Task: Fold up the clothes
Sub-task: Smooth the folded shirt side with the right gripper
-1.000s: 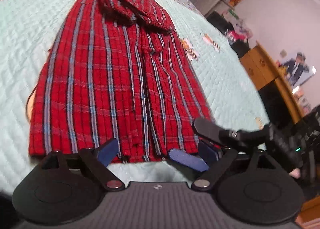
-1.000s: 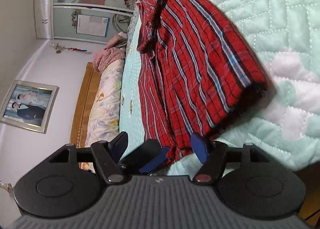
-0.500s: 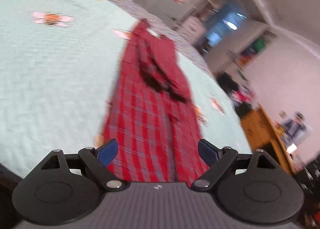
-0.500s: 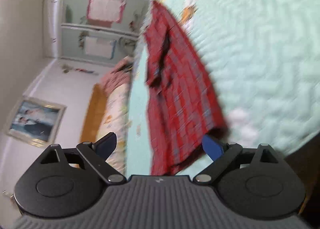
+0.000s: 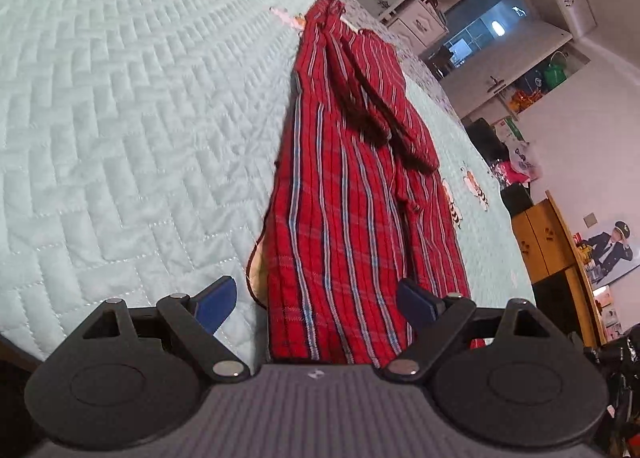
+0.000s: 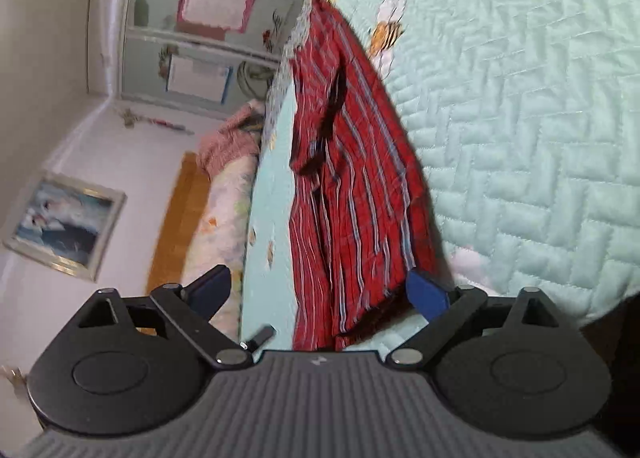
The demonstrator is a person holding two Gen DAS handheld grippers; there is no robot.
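A red plaid shirt [image 5: 352,186] lies flat and lengthwise on the pale green quilted bed [image 5: 120,106], its sleeves folded in over the body. In the left wrist view my left gripper [image 5: 316,304] is open just above the shirt's near hem, nothing between its blue pads [image 5: 216,302]. The same shirt [image 6: 352,186] runs away from my right gripper [image 6: 320,292] in the right wrist view. That gripper's jaws are opening wide over the near hem corner, and the pads do not press the cloth.
The bed's quilt [image 6: 520,118] stretches broad beside the shirt. A wooden headboard [image 6: 176,218] and pillows [image 6: 224,214] lie at one end, a wooden cabinet [image 5: 560,250] and cluttered shelves [image 5: 532,74] past the other. A framed picture [image 6: 64,226] hangs on the wall.
Both grippers have drawn back from the shirt's hem and swung sideways. The right gripper's jaws have spread wider. The two grippers no longer sit side by side at the hem.
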